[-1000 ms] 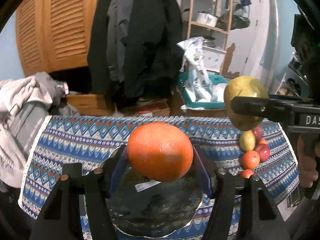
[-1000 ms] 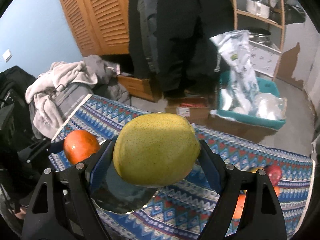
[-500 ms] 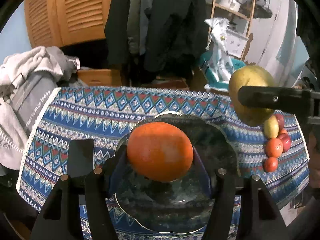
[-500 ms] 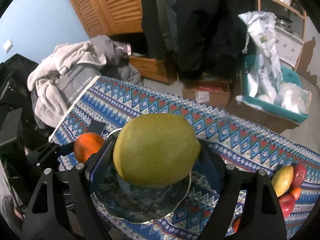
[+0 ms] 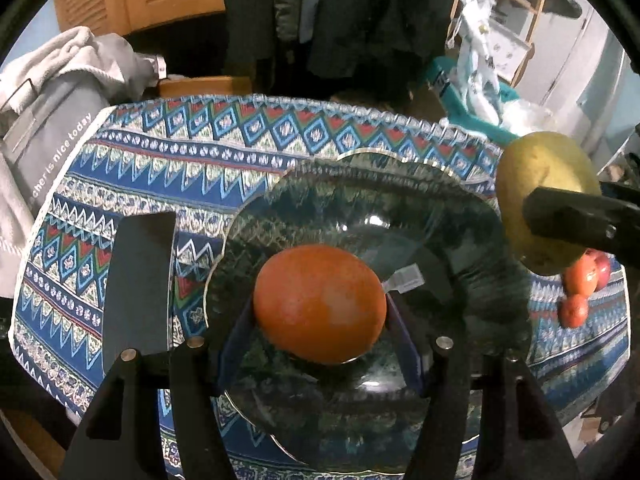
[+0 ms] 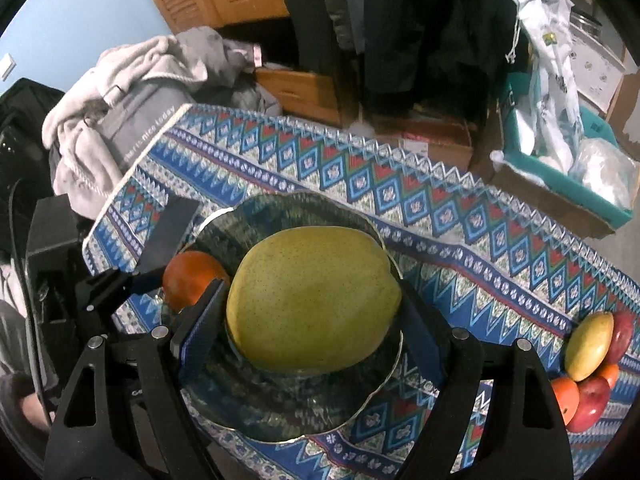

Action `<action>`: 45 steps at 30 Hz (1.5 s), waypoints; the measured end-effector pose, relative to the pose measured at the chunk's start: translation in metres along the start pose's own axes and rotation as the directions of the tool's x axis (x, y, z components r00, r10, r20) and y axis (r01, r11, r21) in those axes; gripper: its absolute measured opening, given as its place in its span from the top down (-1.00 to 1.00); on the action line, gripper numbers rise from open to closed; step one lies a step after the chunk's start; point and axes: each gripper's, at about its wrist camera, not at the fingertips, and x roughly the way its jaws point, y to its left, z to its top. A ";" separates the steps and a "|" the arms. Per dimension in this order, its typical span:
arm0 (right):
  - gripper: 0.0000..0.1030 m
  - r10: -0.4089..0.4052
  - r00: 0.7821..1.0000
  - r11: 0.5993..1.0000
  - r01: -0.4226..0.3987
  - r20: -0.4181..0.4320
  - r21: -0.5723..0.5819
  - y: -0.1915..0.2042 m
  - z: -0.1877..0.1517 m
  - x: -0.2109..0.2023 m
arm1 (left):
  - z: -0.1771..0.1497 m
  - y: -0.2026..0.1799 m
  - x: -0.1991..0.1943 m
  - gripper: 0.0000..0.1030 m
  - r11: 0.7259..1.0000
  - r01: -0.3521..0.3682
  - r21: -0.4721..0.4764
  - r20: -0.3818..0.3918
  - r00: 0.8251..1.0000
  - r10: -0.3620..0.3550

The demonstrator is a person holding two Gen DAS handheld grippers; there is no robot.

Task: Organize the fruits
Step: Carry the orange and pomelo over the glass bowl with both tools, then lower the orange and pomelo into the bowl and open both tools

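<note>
Smooth round orange (image 5: 320, 309), speckled pear (image 6: 312, 300) clamped over scalloped glass plate (image 5: 400, 184).

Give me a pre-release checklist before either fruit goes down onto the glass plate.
1. Left gripper shut on the orange: ok.
2. Right gripper shut on the yellow-green fruit: ok.
3. Orange over the plate: ok.
4. Yellow-green fruit over the plate: ok in the right wrist view.
5. Either fruit touching the plate: cannot tell.
6. Room for both fruits: ok, the plate shows no other fruit; the pile sits apart at the cloth's right end.
</note>
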 end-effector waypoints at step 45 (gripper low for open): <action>-0.60 -0.033 0.993 0.999 0.031 -0.114 -0.014 0.007 -0.005 0.036 | 0.002 0.017 -0.041 -0.38 0.998 -0.054 -0.044 0.048 0.997 0.056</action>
